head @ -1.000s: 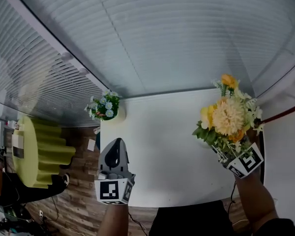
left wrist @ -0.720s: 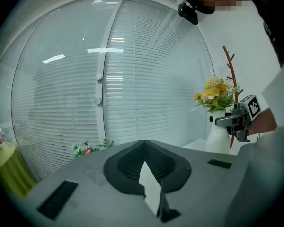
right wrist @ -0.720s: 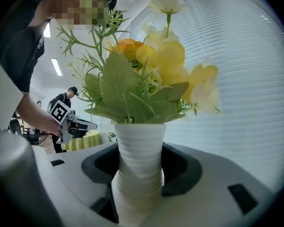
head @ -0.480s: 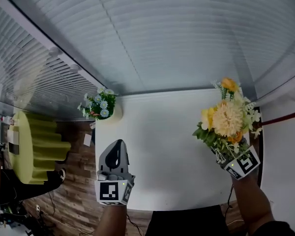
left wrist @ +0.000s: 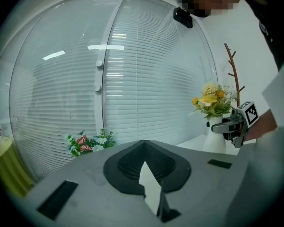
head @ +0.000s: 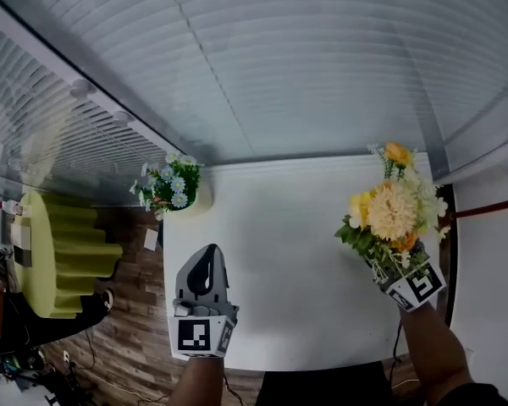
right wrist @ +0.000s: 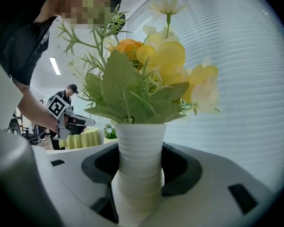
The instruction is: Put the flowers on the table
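A white ribbed vase (right wrist: 138, 167) with yellow and orange flowers (head: 392, 210) stands upright between the jaws of my right gripper (right wrist: 137, 195), which is shut on its lower body. In the head view that gripper (head: 409, 279) holds the vase over the right part of the white table (head: 279, 244). Whether the base touches the top is hidden. From the left gripper view the vase (left wrist: 215, 138) sits low, close to the tabletop. My left gripper (head: 205, 265) is over the table's near left part, shut and holding nothing.
A small pot of blue and white flowers (head: 173, 184) stands at the table's far left corner. Closed blinds (head: 279, 57) run behind the table. A round table with a yellow-green cloth (head: 63, 252) stands on the wooden floor to the left. A bare branch stand (left wrist: 233, 74) rises at the right.
Both grippers have sunk toward the table. The vase of yellow flowers has come down with the right one. Jaws unchanged.
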Tool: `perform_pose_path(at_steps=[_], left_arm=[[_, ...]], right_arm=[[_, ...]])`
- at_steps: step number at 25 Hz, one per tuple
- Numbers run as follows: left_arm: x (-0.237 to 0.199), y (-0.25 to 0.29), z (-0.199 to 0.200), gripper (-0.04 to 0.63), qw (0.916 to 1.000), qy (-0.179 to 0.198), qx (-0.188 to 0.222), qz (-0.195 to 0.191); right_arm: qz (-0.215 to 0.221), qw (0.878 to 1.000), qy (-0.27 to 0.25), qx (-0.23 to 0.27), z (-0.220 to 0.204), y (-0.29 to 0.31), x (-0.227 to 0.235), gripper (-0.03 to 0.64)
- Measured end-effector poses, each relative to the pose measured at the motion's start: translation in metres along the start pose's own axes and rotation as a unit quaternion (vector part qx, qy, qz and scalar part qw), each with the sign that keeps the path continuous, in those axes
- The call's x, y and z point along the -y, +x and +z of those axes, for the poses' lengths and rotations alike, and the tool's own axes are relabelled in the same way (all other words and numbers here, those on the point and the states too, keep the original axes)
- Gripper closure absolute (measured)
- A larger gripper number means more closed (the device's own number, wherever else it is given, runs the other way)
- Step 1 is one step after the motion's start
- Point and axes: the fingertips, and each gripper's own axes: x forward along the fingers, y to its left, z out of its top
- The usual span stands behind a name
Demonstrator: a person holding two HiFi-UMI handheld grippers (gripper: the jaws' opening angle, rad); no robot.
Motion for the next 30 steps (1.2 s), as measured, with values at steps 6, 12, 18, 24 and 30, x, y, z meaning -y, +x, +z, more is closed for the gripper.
perform_pose_path(at_steps=[6, 12, 18, 24, 30], left_arm=[[-0.005, -0.001, -0.009, 0.6, 1.0, -0.002, -0.006, 0.003], [-0.002, -0.01, -0.013, 0.6, 0.9999, -0.004, -0.011, 0.011], [0.002, -0.017, -0.01, 0.6, 0.9999, 0.003, -0.012, 0.01], [0.01, -0.016, -0.008, 0.6, 0.9999, 0.009, -0.002, 0.006], [0.023, -0.02, 0.0, 0.6, 0.9999, 0.016, 0.002, 0.002]], right_arm=[[0.0, 1.0, -0.006, 0.012, -0.001, 0.003, -0.001, 0.359], [-0.004, 1.0, -0.02, 0.004, -0.004, -0.003, -0.007, 0.359], [-0.002, 1.0, -0.024, -0.005, -0.003, -0.006, -0.01, 0.356], [0.006, 1.0, -0.01, -0.005, -0.014, -0.009, -0.011, 0.331], [0.001, 1.0, 0.001, -0.008, -0.016, -0.025, -0.007, 0.296]])
